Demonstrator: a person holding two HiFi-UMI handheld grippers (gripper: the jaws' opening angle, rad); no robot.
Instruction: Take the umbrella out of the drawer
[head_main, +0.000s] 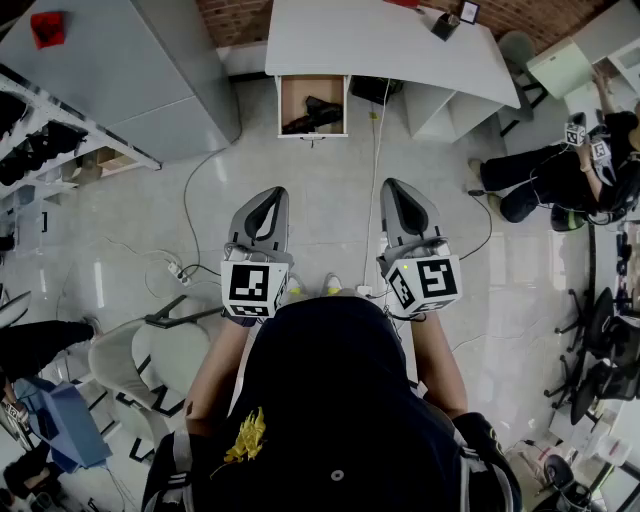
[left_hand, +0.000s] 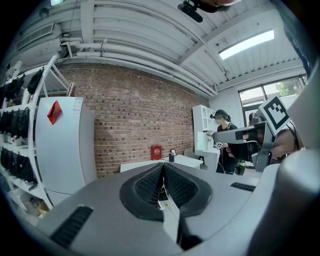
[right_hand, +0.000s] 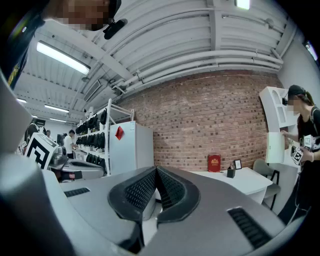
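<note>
Stood on pale cable-strewn floor (head_main: 330, 215) facing a brick wall (left_hand: 130, 120), left gripper (head_main: 266, 196) and right gripper (head_main: 400, 188) both closed on nothing, well short of the white desk (head_main: 380, 40) and its open drawer (head_main: 296, 92) holding the dark umbrella (head_main: 315, 113).

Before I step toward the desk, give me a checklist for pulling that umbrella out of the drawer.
1. Drawer open: ok. It stands pulled out from under the white desk.
2. Umbrella in sight: ok. A dark, long item lies inside the drawer.
3. Umbrella's handle end found: cannot tell. It is too small from here.
4. Left claw ready to grasp: not ok. Its jaws are together, with nothing between them.
5. Right claw ready to grasp: not ok. It is also shut and empty.
6. Drawer within reach: not ok. Open floor lies between both claws and the drawer.
</note>
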